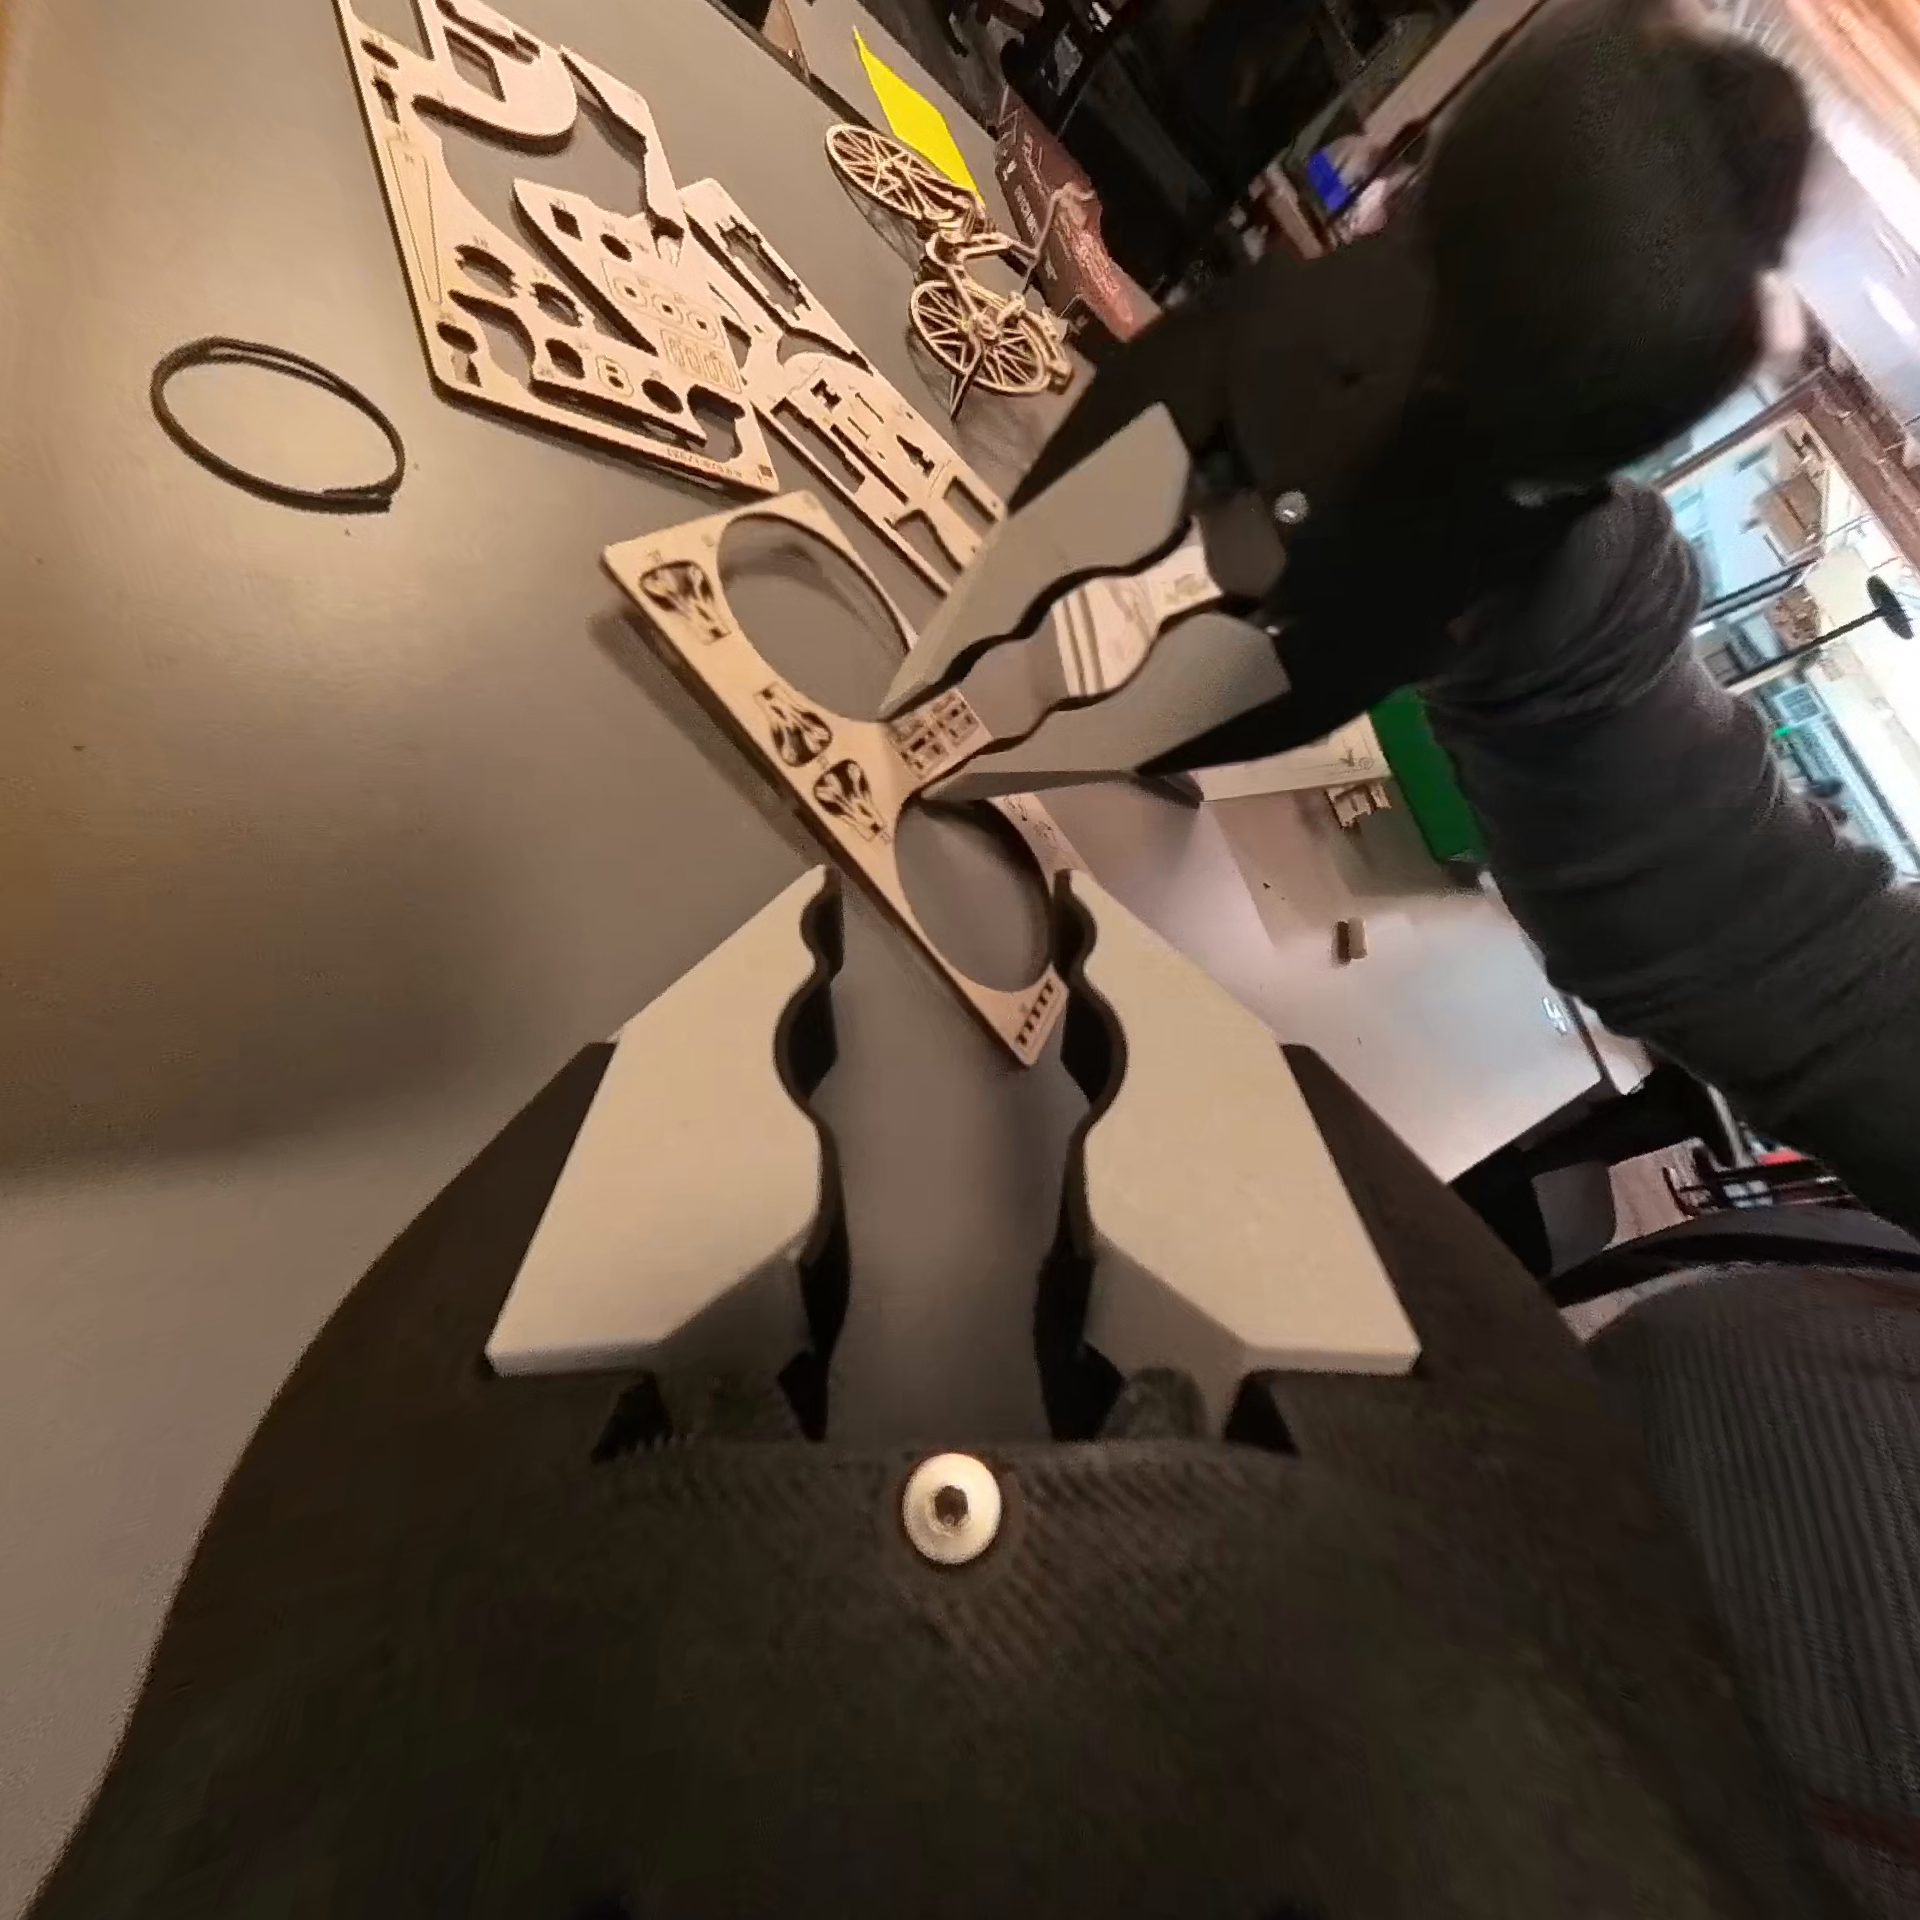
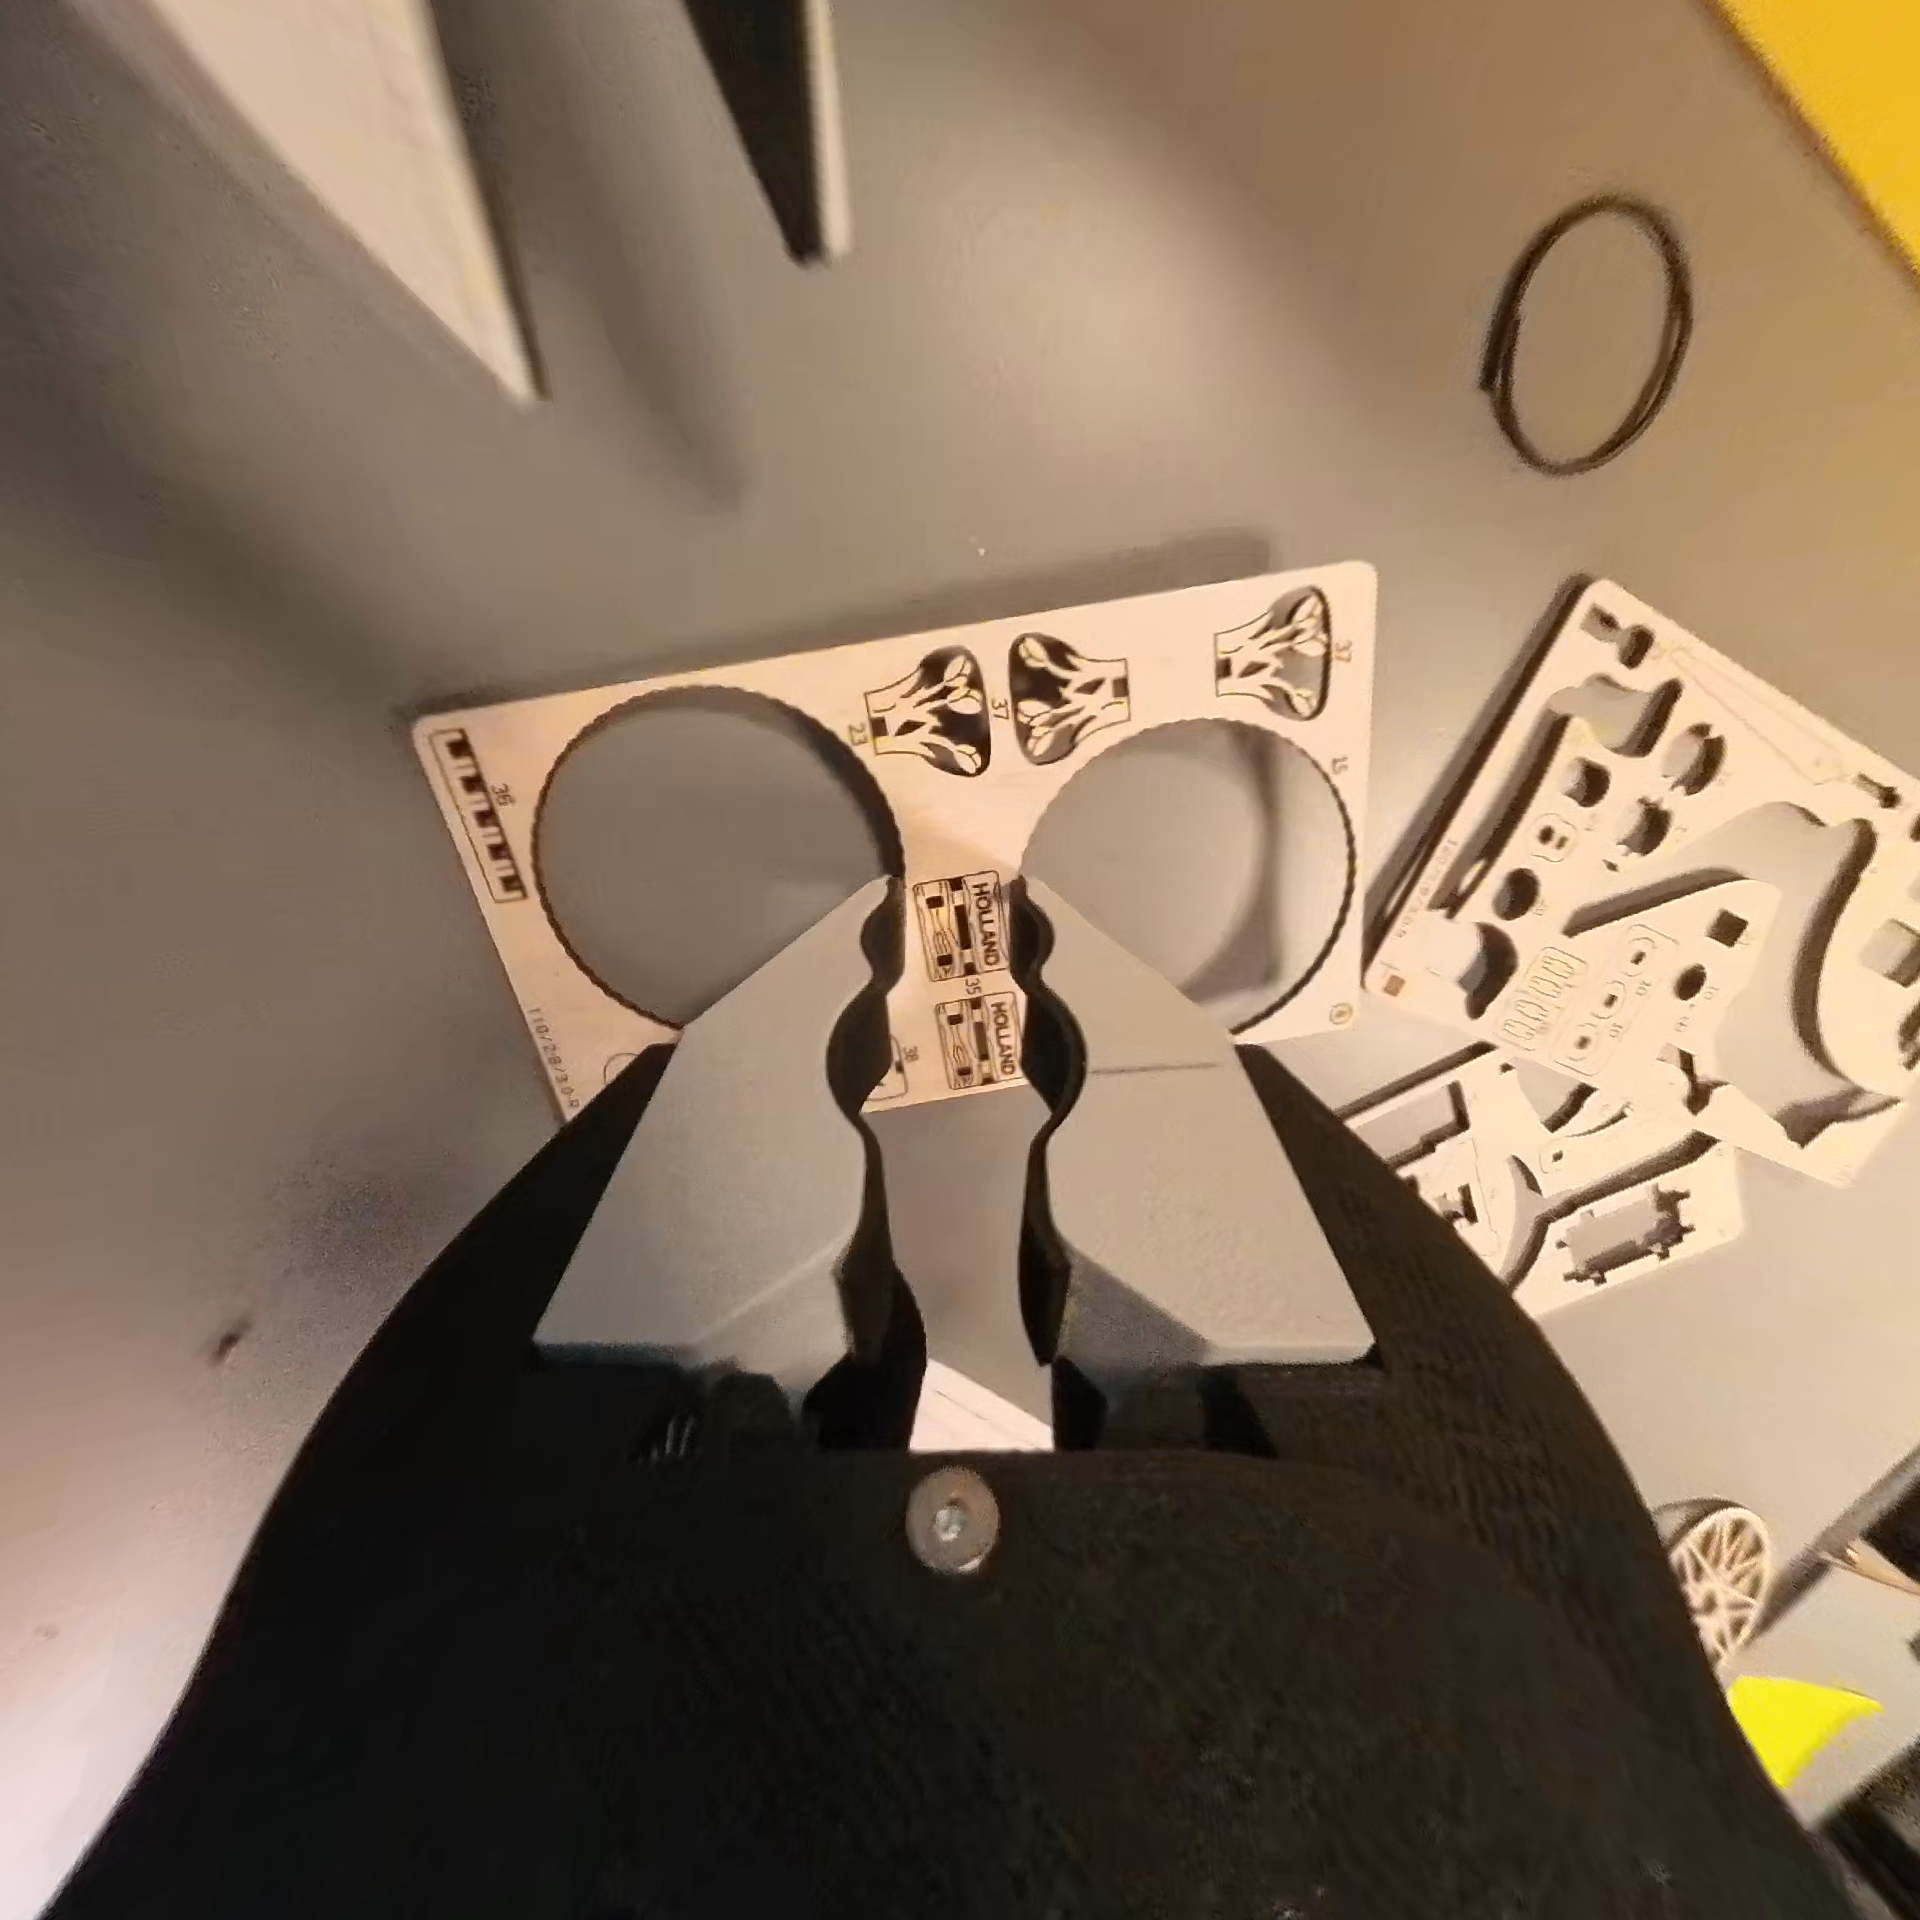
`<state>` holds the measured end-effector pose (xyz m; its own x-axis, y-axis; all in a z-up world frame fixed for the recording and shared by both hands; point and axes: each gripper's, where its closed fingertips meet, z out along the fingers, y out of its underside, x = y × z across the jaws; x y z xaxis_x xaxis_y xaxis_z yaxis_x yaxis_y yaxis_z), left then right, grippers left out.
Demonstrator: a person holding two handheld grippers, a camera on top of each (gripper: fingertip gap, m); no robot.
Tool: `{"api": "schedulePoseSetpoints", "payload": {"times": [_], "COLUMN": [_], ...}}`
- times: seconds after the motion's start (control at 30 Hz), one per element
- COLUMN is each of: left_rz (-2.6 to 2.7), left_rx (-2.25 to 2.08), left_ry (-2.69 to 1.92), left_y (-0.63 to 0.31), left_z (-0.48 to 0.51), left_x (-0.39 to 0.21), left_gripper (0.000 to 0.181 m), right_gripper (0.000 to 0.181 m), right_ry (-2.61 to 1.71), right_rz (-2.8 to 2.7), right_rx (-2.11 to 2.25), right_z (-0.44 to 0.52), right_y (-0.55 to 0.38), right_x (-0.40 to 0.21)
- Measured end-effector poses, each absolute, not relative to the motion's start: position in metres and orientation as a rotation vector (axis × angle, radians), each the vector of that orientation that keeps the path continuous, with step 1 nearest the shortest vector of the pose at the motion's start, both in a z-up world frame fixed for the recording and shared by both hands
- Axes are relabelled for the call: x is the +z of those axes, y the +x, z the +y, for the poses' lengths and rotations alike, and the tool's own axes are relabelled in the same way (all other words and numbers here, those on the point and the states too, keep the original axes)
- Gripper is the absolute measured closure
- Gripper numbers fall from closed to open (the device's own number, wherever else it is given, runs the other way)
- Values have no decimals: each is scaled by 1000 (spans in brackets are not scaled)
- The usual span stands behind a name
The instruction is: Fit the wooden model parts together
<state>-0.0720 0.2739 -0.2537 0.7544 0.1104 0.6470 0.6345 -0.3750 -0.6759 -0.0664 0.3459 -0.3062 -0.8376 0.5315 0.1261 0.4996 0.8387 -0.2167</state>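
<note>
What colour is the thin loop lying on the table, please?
The loop is black, against the grey table; clearest in the right wrist view.

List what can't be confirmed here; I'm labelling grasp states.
- Right wrist view: whether the right tongs pinch the wooden sheet; their fingertips cover the contact.
- Right wrist view: wooden bicycle, mostly cut off by the tongs' body and frame edge.
- Left wrist view: person's arm, motion-blurred.

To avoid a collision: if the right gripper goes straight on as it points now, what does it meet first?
Most likely the wooden sheet, at the strip between its two round holes; the right gripper is open there.
</note>
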Motion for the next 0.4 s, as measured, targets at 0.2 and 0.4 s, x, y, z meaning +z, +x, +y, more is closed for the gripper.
{"api": "schedulePoseSetpoints", "payload": {"times": [0.2, 0.4], "left_rz": [-583, -430], "left_rx": [-792, -983], "left_ry": [-1896, -1807], "left_y": [-51, -23], "left_z": [302, 325], "left_x": [-263, -244], "left_gripper": [122, 181], "right_gripper": [163, 155], "right_ry": [-656, -624], "right_rz": [-2624, -2379], "right_rx": [384, 474], "right_z": [338, 338], "right_y": [-58, -57], "right_x": [-274, -229]}}
